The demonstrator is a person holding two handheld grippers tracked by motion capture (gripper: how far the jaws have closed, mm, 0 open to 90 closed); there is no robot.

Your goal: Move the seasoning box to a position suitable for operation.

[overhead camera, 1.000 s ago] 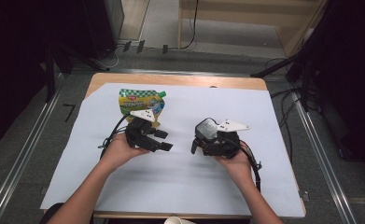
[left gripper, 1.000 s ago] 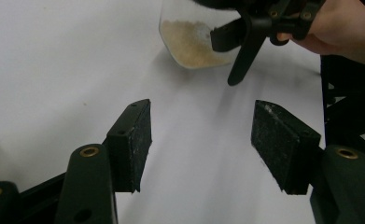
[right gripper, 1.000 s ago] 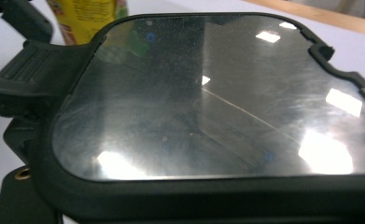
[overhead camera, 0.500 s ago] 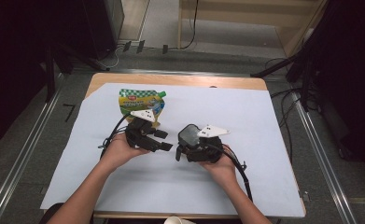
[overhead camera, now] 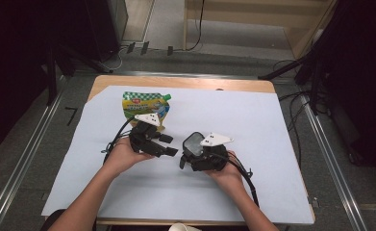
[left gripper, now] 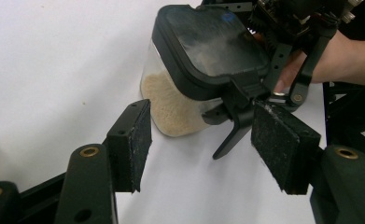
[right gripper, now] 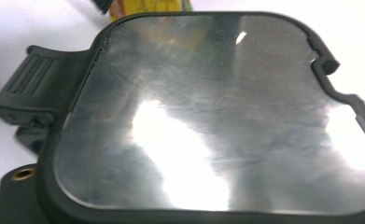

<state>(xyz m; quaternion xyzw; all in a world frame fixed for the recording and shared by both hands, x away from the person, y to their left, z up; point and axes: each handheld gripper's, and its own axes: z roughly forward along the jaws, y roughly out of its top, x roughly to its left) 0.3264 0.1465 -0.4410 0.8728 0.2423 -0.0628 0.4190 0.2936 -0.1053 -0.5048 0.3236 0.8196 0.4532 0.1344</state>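
Now that your right gripper [overhead camera: 188,156] has carried the clear container [left gripper: 194,70] over, pinching it, it sits just ahead of your left gripper [left gripper: 208,149], whose jaws stand spread, ready for its latch.

White paper sheet [overhead camera: 272,144] covering wooden table [overhead camera: 185,82]; green-and-yellow pouch [overhead camera: 144,103] lying flat near the far left edge.
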